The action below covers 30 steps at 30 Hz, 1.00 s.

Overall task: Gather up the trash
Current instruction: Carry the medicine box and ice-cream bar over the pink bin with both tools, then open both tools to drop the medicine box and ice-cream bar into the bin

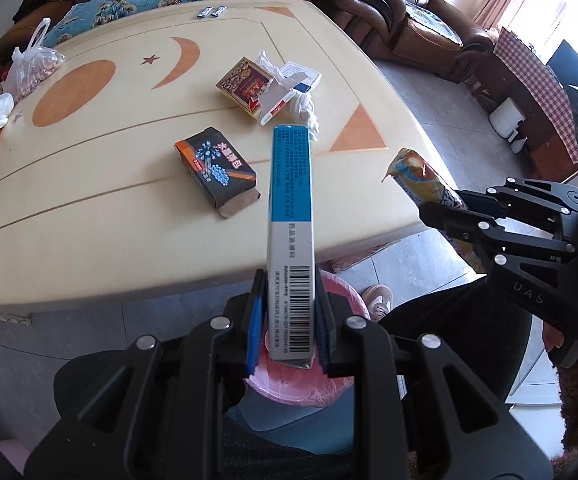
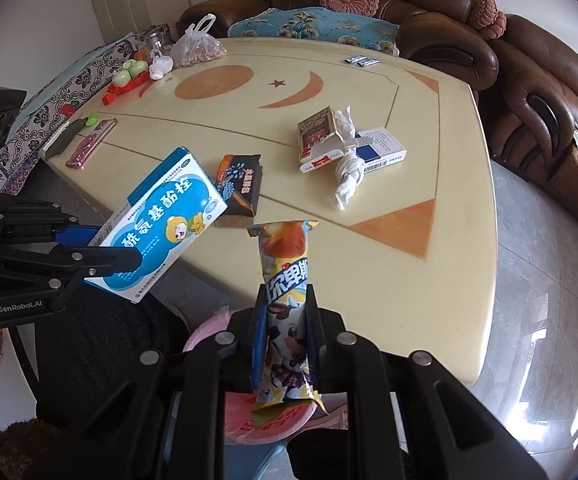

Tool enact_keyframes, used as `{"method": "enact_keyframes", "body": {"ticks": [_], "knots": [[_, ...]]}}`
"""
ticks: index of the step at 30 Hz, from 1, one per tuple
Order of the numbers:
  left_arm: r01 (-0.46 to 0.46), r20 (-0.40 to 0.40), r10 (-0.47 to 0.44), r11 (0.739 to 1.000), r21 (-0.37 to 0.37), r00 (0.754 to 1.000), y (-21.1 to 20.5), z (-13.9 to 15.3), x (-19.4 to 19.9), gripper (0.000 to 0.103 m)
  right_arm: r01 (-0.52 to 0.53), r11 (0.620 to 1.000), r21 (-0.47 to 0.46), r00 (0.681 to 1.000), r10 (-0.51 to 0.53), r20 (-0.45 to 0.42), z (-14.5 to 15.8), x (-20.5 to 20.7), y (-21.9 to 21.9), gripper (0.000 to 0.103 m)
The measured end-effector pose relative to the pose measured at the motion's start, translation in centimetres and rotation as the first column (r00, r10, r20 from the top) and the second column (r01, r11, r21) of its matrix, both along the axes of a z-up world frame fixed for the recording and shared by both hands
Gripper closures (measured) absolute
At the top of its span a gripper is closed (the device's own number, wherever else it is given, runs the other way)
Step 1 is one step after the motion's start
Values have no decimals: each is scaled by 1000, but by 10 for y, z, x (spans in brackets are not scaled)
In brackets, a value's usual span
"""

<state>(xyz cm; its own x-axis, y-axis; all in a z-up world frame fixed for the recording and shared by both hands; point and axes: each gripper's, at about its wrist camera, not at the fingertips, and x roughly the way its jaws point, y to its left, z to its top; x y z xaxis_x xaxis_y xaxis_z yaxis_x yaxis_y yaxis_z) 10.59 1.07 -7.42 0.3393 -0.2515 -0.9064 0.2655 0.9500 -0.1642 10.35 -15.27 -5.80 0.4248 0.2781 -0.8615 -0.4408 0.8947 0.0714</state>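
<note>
My left gripper (image 1: 289, 320) is shut on a blue-and-white medicine box (image 1: 292, 216), held edge-up above a pink trash bin (image 1: 309, 384); the box also shows in the right wrist view (image 2: 169, 216). My right gripper (image 2: 285, 332) is shut on a yellow snack wrapper (image 2: 285, 280), held above the pink bin (image 2: 265, 420); the wrapper also shows in the left wrist view (image 1: 421, 176). On the cream table (image 2: 389, 280) lie a black box (image 2: 241, 184), a red-gold box (image 2: 315, 128), a white-blue box (image 2: 381, 148) and a crumpled tissue (image 2: 347, 176).
A pink phone (image 2: 91, 144), a bag of nuts (image 2: 197, 46), toys (image 2: 129, 76) and two small sachets (image 2: 361, 61) lie at the table's far side. Brown leather sofas (image 2: 549, 92) surround the table. The person's legs are below the grippers.
</note>
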Motion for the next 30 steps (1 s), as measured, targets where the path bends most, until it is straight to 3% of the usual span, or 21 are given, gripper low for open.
{"method": "enact_keyframes", "body": {"ticks": [13, 23, 30], "knots": [[62, -37, -61, 998, 23, 997, -18, -51, -46, 81, 29, 1000, -1, 997, -29, -71, -47, -44, 5, 86], [69, -100, -69, 998, 4, 993, -15, -83, -68, 81, 47, 999, 22, 986, -43, -161, -88, -60, 10, 86], [66, -185, -63, 998, 12, 981, -18, -123, -70, 81, 78, 997, 17, 976, -73, -205, -119, -57, 11, 86]]}}
